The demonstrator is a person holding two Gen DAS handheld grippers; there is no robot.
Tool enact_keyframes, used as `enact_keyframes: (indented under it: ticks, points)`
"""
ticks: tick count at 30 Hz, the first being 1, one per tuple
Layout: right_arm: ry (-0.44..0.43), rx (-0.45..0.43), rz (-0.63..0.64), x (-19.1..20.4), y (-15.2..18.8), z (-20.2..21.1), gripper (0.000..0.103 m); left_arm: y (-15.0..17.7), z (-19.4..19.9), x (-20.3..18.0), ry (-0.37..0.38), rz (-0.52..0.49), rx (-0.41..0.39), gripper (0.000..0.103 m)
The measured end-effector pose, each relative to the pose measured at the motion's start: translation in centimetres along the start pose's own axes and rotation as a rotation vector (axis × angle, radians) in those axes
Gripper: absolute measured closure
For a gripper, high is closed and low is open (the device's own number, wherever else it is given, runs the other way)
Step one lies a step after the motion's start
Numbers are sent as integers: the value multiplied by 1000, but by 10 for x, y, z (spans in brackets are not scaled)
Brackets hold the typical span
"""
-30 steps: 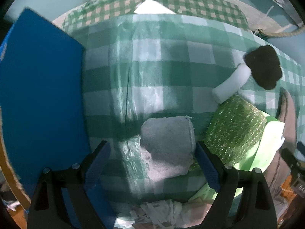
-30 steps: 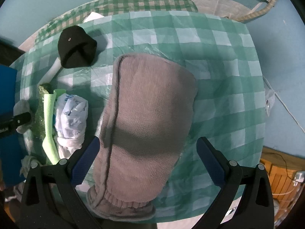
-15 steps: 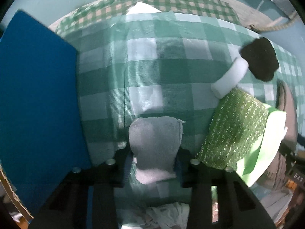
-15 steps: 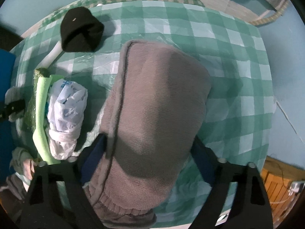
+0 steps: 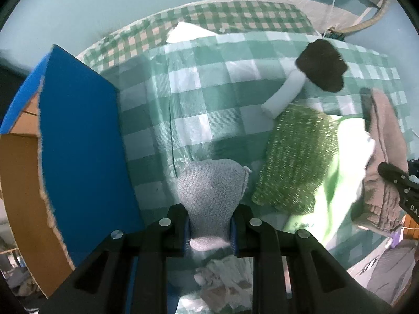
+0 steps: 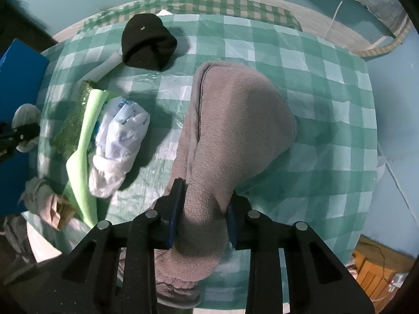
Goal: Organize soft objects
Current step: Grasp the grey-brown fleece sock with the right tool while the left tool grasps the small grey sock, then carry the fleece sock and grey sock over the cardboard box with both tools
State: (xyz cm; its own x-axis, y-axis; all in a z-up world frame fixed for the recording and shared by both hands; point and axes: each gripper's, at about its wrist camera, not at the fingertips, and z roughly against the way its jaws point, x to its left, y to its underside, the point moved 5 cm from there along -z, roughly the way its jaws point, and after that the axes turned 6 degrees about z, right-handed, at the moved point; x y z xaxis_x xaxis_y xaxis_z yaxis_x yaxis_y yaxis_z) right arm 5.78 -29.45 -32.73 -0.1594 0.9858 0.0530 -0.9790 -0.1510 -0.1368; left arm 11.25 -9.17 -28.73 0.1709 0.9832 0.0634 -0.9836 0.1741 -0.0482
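My left gripper is shut on a light grey knitted cloth and holds it just above the checked tablecloth. My right gripper is shut on a brown-grey fleece mitten, pinching it near the cuff; the far end bulges up over the table. The grey cloth also shows at the left edge of the right wrist view. The mitten shows at the right of the left wrist view.
A blue-sided cardboard box stands at the left. A glittery green sponge on light green foam, a white roll, a black beanie and a crumpled white plastic bag lie on the table.
Both grippers went from open to shut. The left one closed on the grey cloth and lifted it; the right one closed on the mitten, which bunched up.
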Motion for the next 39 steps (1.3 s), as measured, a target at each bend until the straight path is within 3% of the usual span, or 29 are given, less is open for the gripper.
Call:
enact_keyframes:
  ticks: [9,22,39]
  points:
    - [-19,-49,66,8,15,51,76,22,36,7,39,-4,-53,80]
    - [-58,-126,173,44,-9,113,76,50,87,30,58,23,-115,80]
    - [-99,-172,390,120,-32,146,76,85,111,73,52,151,-133,80]
